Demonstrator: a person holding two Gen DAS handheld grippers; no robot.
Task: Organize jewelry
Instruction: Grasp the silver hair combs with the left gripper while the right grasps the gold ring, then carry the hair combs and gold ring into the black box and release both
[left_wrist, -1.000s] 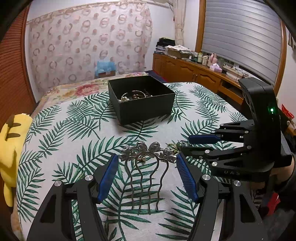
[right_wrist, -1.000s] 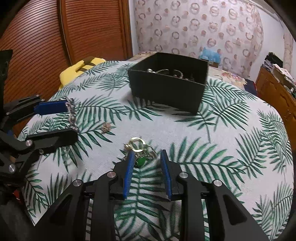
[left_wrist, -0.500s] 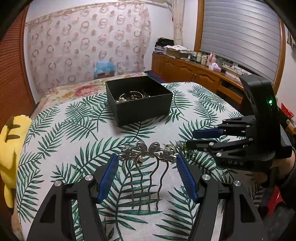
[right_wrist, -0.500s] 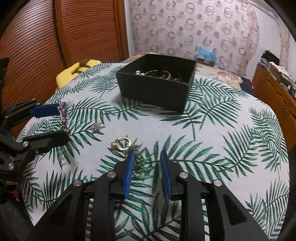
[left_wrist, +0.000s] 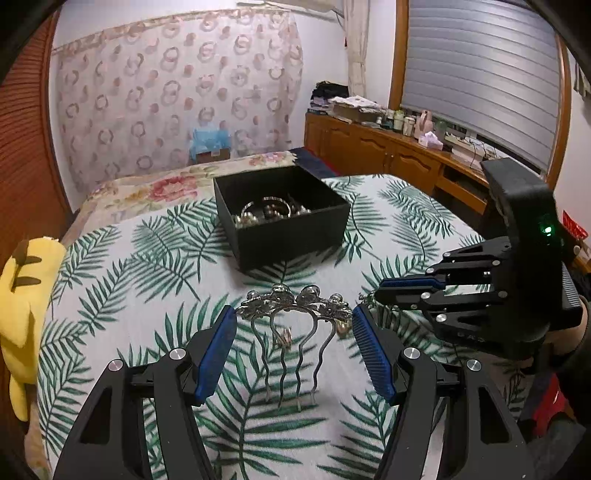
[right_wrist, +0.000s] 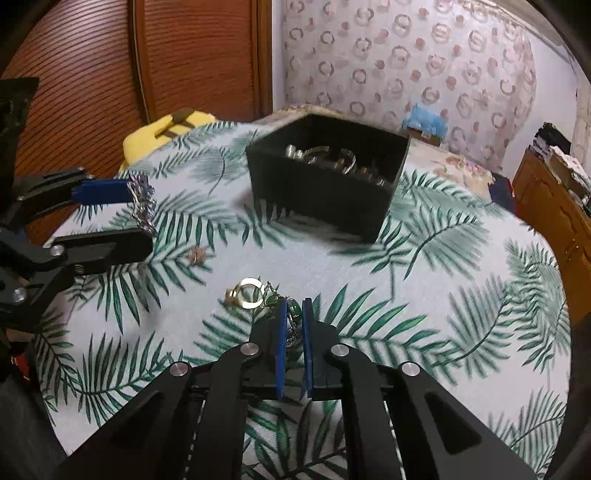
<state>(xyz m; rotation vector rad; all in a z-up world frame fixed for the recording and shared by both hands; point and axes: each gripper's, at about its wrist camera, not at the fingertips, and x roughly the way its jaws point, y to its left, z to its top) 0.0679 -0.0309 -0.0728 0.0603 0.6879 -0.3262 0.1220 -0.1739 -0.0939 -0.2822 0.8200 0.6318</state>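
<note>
Since a second ago, right gripper (right_wrist: 294, 314) jaws have closed, pinching the green-bead jewellery piece (right_wrist: 293, 308) on the leaf-print bed cover (right_wrist: 461, 266). Black box (right_wrist: 325, 184): beyond, ahead of both grippers. Left gripper (left_wrist: 294, 325): jaws spread, clamping the hair comb (left_wrist: 293, 321) crosswise, teeth pointing back. Gold ring (right_wrist: 249, 293): loose, just left.

The cloth (right_wrist: 424, 295) is white with a pattern of green palm leaves, and the box (right_wrist: 321, 192) at twelve o'clock on it is black. At nine o'clock a plush toy (left_wrist: 26, 295) is yellow with brown stripes.
</note>
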